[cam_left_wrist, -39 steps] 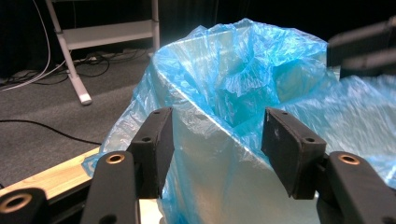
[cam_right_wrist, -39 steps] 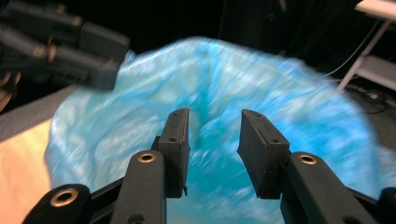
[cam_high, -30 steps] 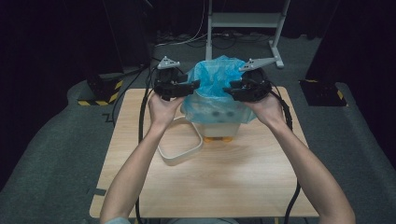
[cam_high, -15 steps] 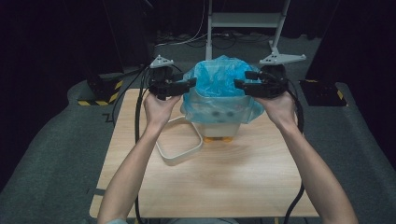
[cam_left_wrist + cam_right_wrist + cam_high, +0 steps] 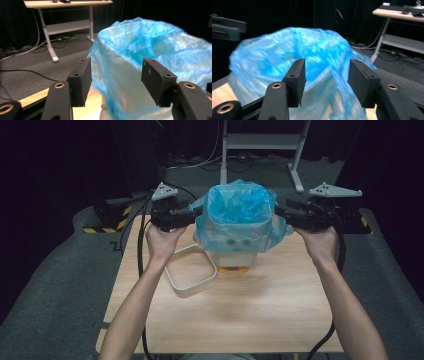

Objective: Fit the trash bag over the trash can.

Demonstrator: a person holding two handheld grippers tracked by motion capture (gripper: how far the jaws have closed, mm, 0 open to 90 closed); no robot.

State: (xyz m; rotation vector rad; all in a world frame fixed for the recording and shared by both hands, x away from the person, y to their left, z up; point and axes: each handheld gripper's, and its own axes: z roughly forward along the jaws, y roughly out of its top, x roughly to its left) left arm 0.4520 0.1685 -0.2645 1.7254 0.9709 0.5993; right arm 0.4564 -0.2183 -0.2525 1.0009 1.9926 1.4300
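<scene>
A white bin (image 5: 231, 247) stands at the far middle of the wooden table (image 5: 260, 320), lined with a blue plastic bag (image 5: 241, 202) whose edge drapes over the rim. My left gripper (image 5: 196, 213) is level at the bin's left side, open, its tips just short of the bag (image 5: 140, 50). My right gripper (image 5: 279, 213) is at the bin's right side and open. Its jaws have just been closing a little; the bag's edge (image 5: 312, 50) shows across the gap beyond the pads, and they do not press on it.
A white rectangular ring (image 5: 176, 282) lies on the table left of the bin. Cables trail from both grippers off the near edge. Behind the table are a desk's white legs (image 5: 222, 150), floor cables and a yellow-black striped block (image 5: 107, 222).
Both hands have drawn apart from the bag's top, the right one farther to the right. The bag's edge now hangs spread over the bin's rim.
</scene>
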